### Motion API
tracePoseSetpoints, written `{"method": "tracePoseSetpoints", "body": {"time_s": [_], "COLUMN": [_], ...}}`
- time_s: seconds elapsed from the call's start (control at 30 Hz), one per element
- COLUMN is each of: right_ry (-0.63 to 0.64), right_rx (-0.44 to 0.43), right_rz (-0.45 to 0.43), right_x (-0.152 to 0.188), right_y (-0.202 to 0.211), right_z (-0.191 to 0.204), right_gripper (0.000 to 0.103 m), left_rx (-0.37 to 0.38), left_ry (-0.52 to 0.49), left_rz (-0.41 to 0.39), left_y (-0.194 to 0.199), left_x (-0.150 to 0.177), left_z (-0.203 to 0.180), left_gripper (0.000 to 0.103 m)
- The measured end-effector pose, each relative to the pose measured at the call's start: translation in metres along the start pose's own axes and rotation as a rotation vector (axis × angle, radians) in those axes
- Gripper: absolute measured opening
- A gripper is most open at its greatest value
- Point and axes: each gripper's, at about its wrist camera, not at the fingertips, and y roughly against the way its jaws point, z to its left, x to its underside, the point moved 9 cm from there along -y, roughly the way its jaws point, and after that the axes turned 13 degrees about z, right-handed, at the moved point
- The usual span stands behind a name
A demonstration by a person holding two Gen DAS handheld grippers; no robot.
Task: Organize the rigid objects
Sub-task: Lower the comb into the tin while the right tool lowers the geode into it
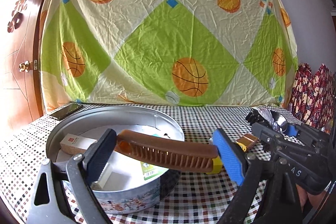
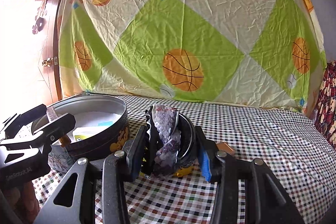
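holding a brown comb (image 1: 168, 152) over the half-filled tin (image 1: 168, 119), left claw (image 1: 163, 155) clamps it; right claw (image 2: 171, 150) grips a sequined purse (image 2: 168, 140); both remain unplaced.

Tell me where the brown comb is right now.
In the left wrist view the brown comb spans lengthwise between the left gripper pads, hanging over the near rim of the round tin on the checked tablecloth.

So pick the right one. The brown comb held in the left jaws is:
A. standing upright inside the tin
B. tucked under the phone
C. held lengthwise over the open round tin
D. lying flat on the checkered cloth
C: the left wrist view shows the brown comb spanning end to end between the left gripper jaws, above the round tin.
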Motion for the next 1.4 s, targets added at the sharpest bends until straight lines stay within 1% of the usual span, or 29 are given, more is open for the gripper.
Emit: {"method": "tracePoseSetpoints", "body": {"time_s": [0.47, 1.07, 1.4], "right_ry": [0.039, 0.09, 0.111], "right_rx": [-0.033, -0.078, -0.105], "right_rz": [0.0, 0.021, 0.044], "right_x": [-0.007, -0.013, -0.014], "right_y": [-0.01, -0.024, -0.034], "right_z": [0.033, 0.074, 0.093], "right_gripper": [0.047, 0.047, 0.047], "left_rx": [-0.04, -0.081, -0.096], "left_ry": [0.037, 0.069, 0.074], "left_rz": [0.004, -0.004, 0.003], "left_y": [-0.004, -0.002, -0.003], "left_x": [0.0, -0.005, -0.005], "left_z": [0.031, 0.068, 0.082], "left_gripper": [0.094, 0.094, 0.094]}}
